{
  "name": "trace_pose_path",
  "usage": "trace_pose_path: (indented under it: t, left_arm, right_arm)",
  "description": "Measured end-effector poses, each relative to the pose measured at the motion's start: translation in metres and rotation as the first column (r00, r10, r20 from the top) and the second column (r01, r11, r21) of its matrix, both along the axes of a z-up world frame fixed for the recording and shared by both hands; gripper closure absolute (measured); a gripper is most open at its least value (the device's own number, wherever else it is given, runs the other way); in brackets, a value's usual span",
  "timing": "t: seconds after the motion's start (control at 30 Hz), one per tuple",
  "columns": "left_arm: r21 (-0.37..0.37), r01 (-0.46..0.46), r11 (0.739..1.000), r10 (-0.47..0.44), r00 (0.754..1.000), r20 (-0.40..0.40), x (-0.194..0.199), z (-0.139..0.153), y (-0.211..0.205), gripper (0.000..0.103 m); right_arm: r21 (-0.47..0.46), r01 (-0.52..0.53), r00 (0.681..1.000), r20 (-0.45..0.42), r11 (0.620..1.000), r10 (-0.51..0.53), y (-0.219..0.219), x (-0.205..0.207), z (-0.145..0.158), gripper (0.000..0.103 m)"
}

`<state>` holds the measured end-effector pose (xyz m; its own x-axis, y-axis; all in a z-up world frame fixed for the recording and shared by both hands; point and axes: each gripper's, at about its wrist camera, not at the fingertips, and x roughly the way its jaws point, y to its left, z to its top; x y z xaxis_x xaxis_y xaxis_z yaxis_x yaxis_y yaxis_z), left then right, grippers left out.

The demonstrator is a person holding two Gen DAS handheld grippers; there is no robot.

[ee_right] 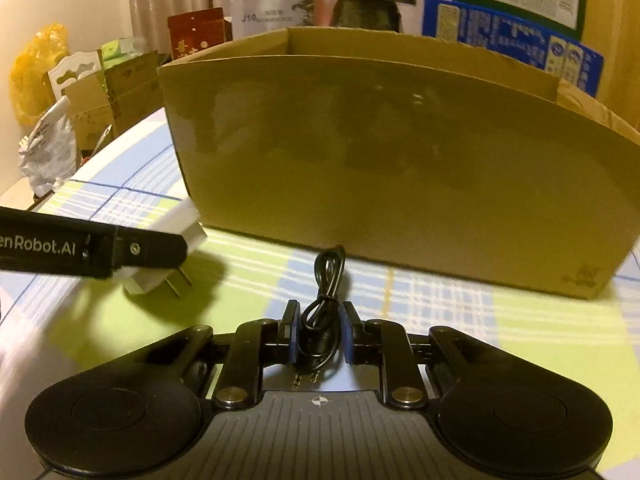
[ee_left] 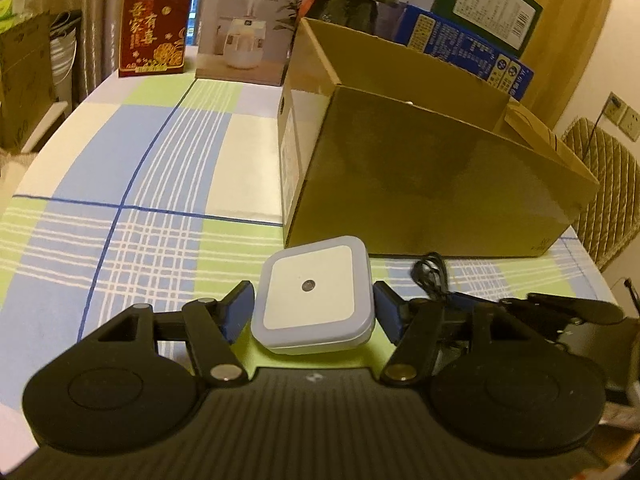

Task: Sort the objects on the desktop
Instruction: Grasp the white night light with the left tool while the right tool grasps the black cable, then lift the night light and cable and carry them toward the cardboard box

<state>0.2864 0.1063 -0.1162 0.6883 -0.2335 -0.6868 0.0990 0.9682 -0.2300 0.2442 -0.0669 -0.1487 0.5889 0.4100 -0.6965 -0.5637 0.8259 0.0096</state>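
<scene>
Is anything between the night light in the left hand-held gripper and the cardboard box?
Nothing visible stands between them. The night light sits just before the cardboard box; only the box's tall near wall must be cleared. The black cable lies off to the right.
</scene>
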Motion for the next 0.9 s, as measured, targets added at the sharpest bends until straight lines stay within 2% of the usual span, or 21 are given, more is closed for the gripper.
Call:
trace_pose_path:
  t: [0.17, 0.33, 0.57, 0.7, 0.9]
  left_arm:
    - [0.009, 0.029, 1.000, -0.029, 1.000, -0.006, -0.009, 0.002, -0.009, 0.043]
    - [0.051, 0.088, 0.995, -0.089, 0.996, 0.004, -0.028, 0.010, -0.034, 0.043]
    - [0.081, 0.131, 0.988, -0.134, 0.990, 0.033, -0.047, 0.017, -0.060, 0.043]
    - [0.093, 0.127, 0.988, -0.132, 0.990, 0.046, -0.059, 0.021, -0.070, 0.043]
    - [0.093, 0.097, 0.991, -0.099, 0.995, 0.019, -0.073, 0.021, -0.076, 0.043]
  right_arm:
    - [-0.019, 0.024, 0.999, -0.021, 1.000, -0.024, -0.036, -0.014, 0.007, 0.087]
    - [-0.033, 0.036, 0.999, -0.024, 0.999, -0.036, -0.064, -0.035, 0.012, 0.087]
    - [-0.035, 0.045, 0.999, -0.007, 0.998, -0.046, -0.080, -0.053, 0.023, 0.087]
    - [-0.030, 0.046, 0.999, 0.007, 0.998, -0.046, -0.082, -0.053, 0.028, 0.087]
    - [-0.015, 0.055, 0.998, 0.022, 0.998, -0.055, -0.089, -0.057, 0.042, 0.087]
